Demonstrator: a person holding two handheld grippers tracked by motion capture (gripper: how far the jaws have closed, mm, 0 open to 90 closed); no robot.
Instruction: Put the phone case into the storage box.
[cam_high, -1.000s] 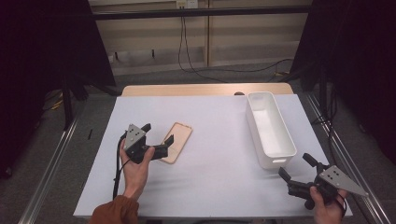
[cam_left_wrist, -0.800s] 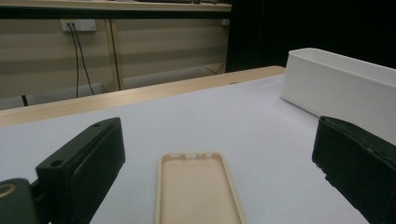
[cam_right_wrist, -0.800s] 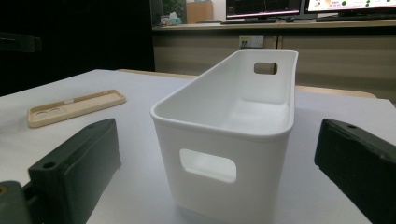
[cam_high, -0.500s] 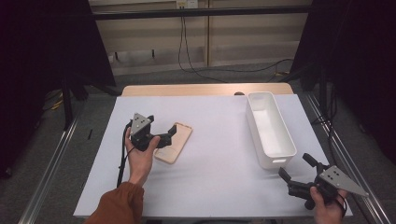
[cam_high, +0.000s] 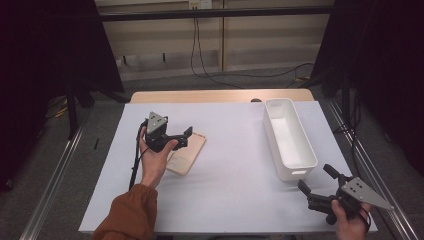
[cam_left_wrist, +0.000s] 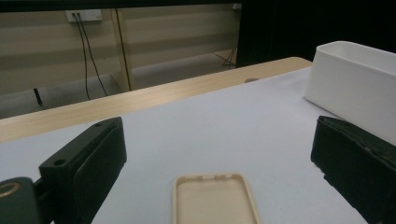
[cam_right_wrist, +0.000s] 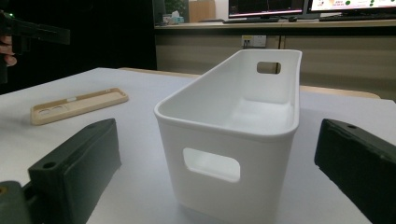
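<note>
A: Report the position of the left hand-held gripper (cam_high: 181, 137) relative to one second ago.

B: It has advanced toward the far edge of the worktop (cam_high: 230, 200) and now sits over the phone case (cam_high: 185, 155), jaws spread wide apart. In the left gripper view the case lies between the jaws, open side up — no contact visible.

A: Location of the phone case?

B: Flat on the worktop, left of centre, unchanged from the earlier frames. Its near end is under the person's left hand (cam_high: 152, 162).

A: Right hand-held gripper (cam_high: 320, 186)?

B: Stationary at the near right corner of the worktop, jaws apart and empty. It faces the near end of the white bin (cam_high: 290, 137), which stands along the right edge — also unmoved.
</note>
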